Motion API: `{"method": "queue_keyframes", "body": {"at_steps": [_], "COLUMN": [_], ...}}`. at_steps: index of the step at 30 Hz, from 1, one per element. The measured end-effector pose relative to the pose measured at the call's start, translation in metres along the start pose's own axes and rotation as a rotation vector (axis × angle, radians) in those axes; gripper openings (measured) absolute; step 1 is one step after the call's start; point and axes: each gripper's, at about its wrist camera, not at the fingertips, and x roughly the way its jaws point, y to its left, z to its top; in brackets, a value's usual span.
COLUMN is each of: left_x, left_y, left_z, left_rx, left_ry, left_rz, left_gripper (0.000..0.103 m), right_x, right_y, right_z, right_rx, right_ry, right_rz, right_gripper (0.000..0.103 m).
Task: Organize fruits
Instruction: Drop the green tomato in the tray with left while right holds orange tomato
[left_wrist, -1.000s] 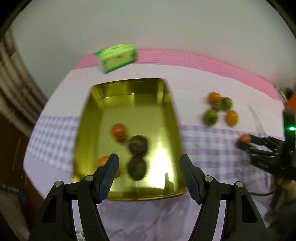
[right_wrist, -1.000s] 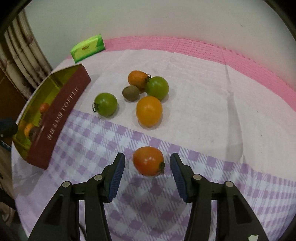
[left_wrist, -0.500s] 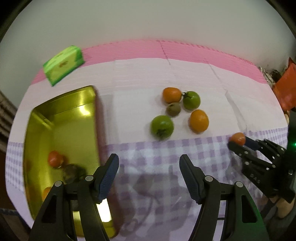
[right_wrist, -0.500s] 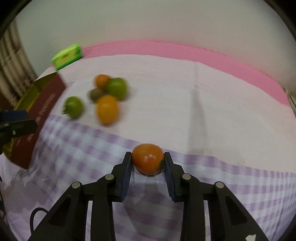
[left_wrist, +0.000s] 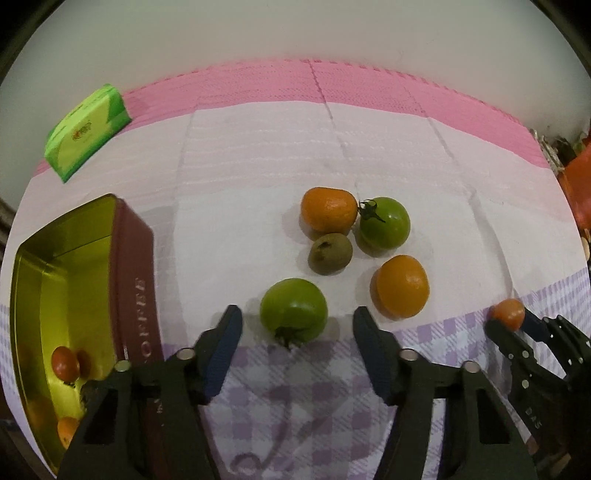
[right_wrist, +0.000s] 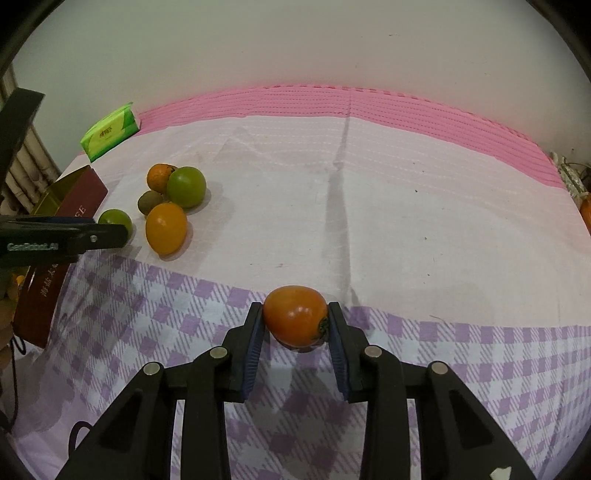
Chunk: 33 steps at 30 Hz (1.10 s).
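Right claw (right_wrist: 295, 325) clenched on orange tomato (right_wrist: 295, 320) above checked counter (right_wrist: 406, 229); left claw (left_wrist: 295, 345) released, straddling green tomato (left_wrist: 293, 309). Soft, smooth, bruisable: gentle hold across widest part advised.

**Fruit and tin positions**

An orange-red tomato (right_wrist: 295, 320) sits over the purple-checked cloth, stem to the right. A green tomato (left_wrist: 293, 310) lies nearest the tin, stem forward. Behind it lie a brown kiwi (left_wrist: 330, 253), a mandarin (left_wrist: 328, 209) and a second green tomato (left_wrist: 385, 222), clustered and touching. An orange tomato (left_wrist: 400, 286) lies just beside them. The gold-lined maroon tin (left_wrist: 135, 280) holds a red tomato (left_wrist: 64, 363) and an orange fruit (left_wrist: 67, 430).
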Motion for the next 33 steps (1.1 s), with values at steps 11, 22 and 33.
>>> {"method": "queue_keyframes", "body": {"at_steps": [11, 22, 33], "left_x": [-0.017, -0.105, -0.1], "left_y": [0.013, 0.101, 0.187], "left_z": [-0.006, -0.038, -0.056], "left_rx": [-0.025, -0.14, -0.311], "left_ry": [-0.015, -0.154, -0.121], "left_rz": [-0.017, 0.093, 0.173], "left_gripper": [0.037, 0.037, 0.037], "right_x": [-0.003, -0.002, -0.002], "right_y": [0.001, 0.001, 0.003], "right_z": [-0.001, -0.002, -0.002], "right_rx": [-0.005, -0.005, -0.02], "right_ry": [-0.003, -0.008, -0.01], "right_rz": [-0.008, -0.009, -0.017], "right_gripper": [0.032, 0.032, 0.032]}}
